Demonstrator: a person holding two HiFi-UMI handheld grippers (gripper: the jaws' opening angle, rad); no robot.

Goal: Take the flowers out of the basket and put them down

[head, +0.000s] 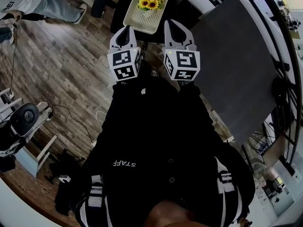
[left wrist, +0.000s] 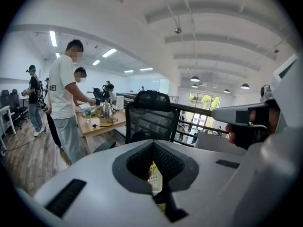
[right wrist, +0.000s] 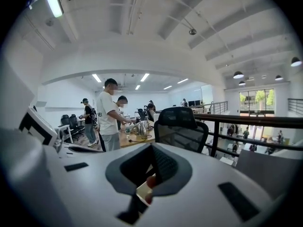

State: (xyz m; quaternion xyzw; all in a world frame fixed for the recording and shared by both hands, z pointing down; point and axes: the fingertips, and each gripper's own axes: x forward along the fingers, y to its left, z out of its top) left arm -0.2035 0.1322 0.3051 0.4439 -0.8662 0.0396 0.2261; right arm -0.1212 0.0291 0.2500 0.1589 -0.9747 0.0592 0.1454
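Not really started yet. Both my tongs, left (head: 127,30) and right (head: 173,26), are pinched shut on nothing, just short of the one white basket (head: 137,19). One sunflower bunch (head: 150,3) sits at its far end, at least two heads. Next I reckon I open one and reach in.

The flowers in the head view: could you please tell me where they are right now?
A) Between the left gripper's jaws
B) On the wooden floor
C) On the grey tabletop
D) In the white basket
D: the yellow flowers sit at the far end of the white basket, while the left gripper and the right gripper hold nothing, jaws together.
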